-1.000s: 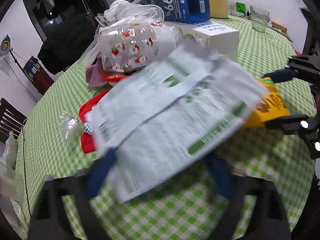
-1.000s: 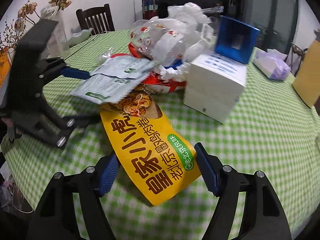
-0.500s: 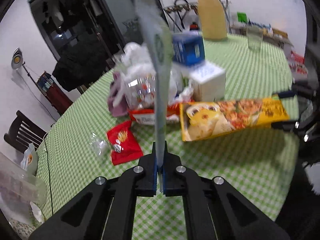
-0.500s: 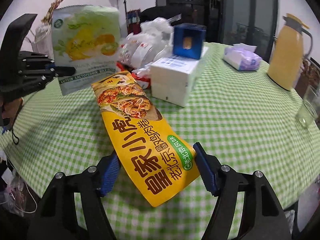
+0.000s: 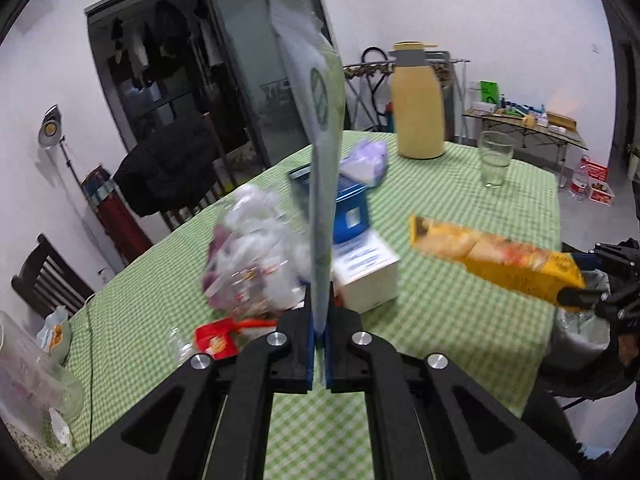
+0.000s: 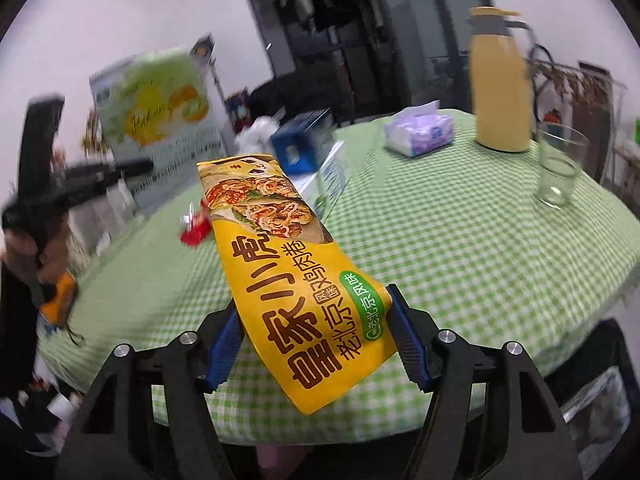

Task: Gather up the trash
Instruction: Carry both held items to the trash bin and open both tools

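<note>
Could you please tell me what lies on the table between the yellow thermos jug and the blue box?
In the right wrist view, a soft purple-and-white tissue pack lies on the green checked tablecloth between the yellow thermos jug and the blue box.

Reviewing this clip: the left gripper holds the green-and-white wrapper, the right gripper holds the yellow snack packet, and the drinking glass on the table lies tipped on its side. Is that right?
Not quite. The drinking glass stands upright on the table, as the right wrist view shows. The rest holds: the left gripper pinches the green-and-white wrapper, and the right gripper holds the yellow snack packet.
</note>
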A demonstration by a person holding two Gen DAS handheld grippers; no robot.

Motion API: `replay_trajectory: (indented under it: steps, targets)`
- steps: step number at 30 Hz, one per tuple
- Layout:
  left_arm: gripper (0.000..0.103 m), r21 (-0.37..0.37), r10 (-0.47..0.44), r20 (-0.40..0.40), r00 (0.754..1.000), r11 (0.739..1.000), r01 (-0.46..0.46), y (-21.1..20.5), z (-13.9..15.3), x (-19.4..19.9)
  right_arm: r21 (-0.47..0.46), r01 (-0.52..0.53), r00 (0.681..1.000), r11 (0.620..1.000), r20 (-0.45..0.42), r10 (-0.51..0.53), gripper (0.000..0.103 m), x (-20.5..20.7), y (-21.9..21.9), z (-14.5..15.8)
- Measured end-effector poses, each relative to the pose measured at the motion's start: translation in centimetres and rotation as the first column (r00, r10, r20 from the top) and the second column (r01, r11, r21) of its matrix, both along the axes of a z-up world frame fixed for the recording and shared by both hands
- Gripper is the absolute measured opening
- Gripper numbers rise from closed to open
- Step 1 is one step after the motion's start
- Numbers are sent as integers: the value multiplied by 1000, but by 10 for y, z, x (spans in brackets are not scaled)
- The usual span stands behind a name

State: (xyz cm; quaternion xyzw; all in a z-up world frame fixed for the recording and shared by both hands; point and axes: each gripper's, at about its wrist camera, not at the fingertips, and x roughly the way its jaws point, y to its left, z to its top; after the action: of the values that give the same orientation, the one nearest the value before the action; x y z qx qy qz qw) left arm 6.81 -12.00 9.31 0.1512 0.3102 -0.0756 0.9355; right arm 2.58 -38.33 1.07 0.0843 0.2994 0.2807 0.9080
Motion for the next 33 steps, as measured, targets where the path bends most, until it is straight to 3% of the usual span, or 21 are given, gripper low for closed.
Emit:
replay_trajectory:
  steps: [3,9,12,15,18,20,22,25,28,30,33]
  targets:
    - [0,4,-34,8,999,999,34,-30,4,4,28,89,995,996,32,-90,65,-12,-43,2]
    - [0,-39,-182,24,983,982,183,-104,7,11,-25,289,957,957,42,-288,65,-41,-140,8]
    - [1,-60,-264,8,965,963,264,-147,1,15,-184,405,914,895,83,-397,65,-53,-176,10]
    - [0,-77,-350,-24,937,935,347,-196,-9,16,-394,455,885,799,101,-454,65,-63,-205,8]
    - [0,-81,-441,-72,895,897,435,-248,-31,16,-537,453,867,711,80,-492,65,-66,-224,-6]
    - [1,-97,-486,-110,867,874,477,-274,-47,16,-654,426,853,625,61,-518,65,-67,-234,-27]
    - [1,-122,-524,-158,837,852,510,-300,-65,16,-736,368,846,568,11,-533,65,-65,-248,-59]
    - [1,-145,-562,-229,795,827,543,-340,-91,14,-811,273,822,518,-83,-564,65,-57,-263,-111]
    - [1,-143,-580,-272,768,814,563,-366,-115,7,-861,199,796,468,-137,-590,65,-58,-275,-157]
    - [1,-165,-589,-315,744,806,569,-377,-131,4,-870,160,784,466,-175,-596,65,-54,-277,-178]
    - [1,-190,-591,-385,709,803,565,-397,-158,2,-906,107,770,409,-185,-610,66,-44,-283,-204]
